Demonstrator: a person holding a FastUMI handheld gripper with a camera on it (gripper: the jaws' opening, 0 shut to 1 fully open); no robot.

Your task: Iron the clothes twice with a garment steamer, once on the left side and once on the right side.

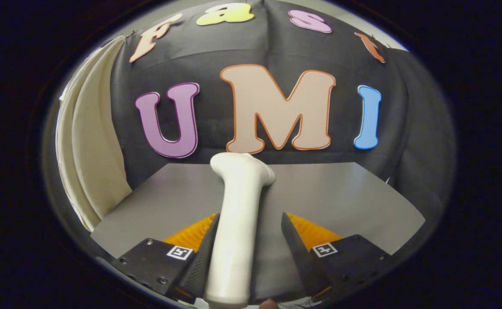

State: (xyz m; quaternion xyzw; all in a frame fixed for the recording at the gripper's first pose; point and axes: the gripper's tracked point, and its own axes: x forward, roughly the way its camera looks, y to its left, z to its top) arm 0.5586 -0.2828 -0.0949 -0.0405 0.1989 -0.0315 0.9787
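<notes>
tool (251, 231) | fingers (201, 257) spread apart | levelled forward, low over surface

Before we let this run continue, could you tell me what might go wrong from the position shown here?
1. The steamer lies between the gripper fingers against one finger, with a visible gap to the other, so a closing grip may push or twist it rather than seat it.
2. The cream garment hangs well off to the side, beyond the grey table; carrying the steamer there with a loose hold could let it slip.
</notes>
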